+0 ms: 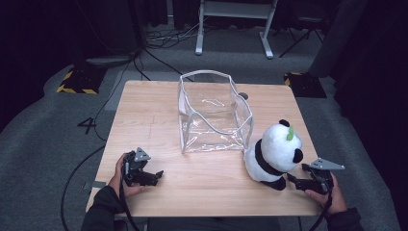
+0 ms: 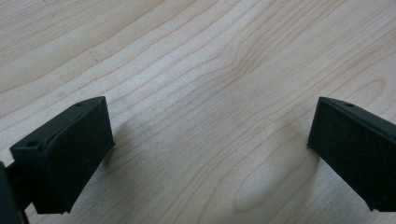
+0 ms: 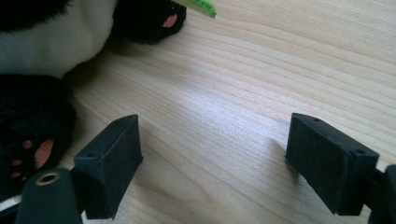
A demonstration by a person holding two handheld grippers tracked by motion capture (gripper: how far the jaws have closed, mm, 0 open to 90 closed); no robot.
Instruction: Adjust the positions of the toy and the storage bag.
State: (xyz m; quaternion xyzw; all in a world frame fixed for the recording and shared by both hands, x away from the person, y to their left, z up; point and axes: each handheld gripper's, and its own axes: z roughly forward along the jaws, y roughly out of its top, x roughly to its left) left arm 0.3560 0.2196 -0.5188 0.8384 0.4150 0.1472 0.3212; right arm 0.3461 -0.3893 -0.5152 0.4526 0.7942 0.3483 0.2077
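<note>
Both claws gape wide, nothing gripped. Panda (image 1: 274,154) sits upright at table's (image 1: 144,120) 4 o'clock, just beside my right claw (image 1: 298,180), off its 10 o'clock. Left claw (image 1: 151,175) is way off, so right's nearer, imo.

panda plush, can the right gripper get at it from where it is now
Probably yes. The right gripper sits just beside the panda plush with open jaws, only bare table between them; the plush's black paw lies close to one jaw.
</note>
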